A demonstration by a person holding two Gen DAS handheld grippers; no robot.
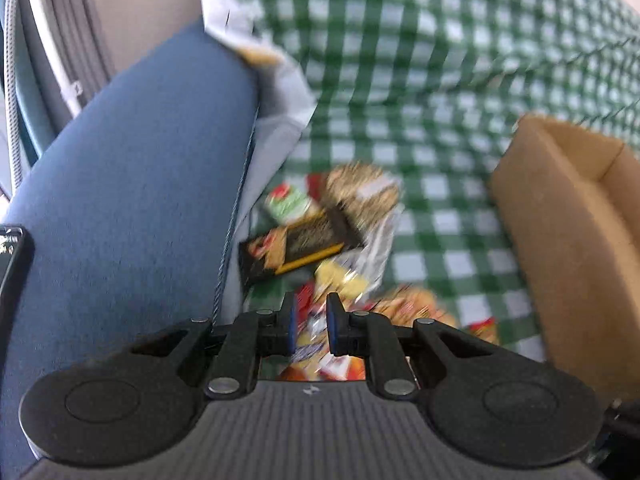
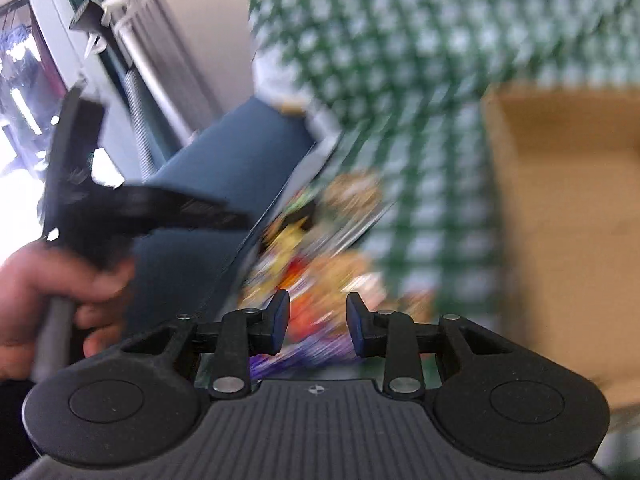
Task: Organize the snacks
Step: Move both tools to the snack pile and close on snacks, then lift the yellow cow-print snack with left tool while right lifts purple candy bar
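A pile of snack packets [image 1: 332, 240] lies on a green-and-white checked cloth [image 1: 420, 80], beside a blue cushion. It includes a black-and-yellow packet [image 1: 292, 246] and a green-and-red one [image 1: 288, 200]. My left gripper [image 1: 311, 324] hovers over the near end of the pile, jaws a small gap apart, nothing between them. In the right wrist view the pile [image 2: 320, 240] is blurred. My right gripper [image 2: 318, 320] is open above it and empty. The left gripper's body [image 2: 100, 196] shows there, held by a hand.
An open cardboard box [image 1: 568, 232] stands on the cloth right of the pile; it also shows in the right wrist view [image 2: 568, 208]. The blue cushion [image 1: 132, 184] borders the pile on the left. A window frame and curtain [image 2: 132, 52] are behind.
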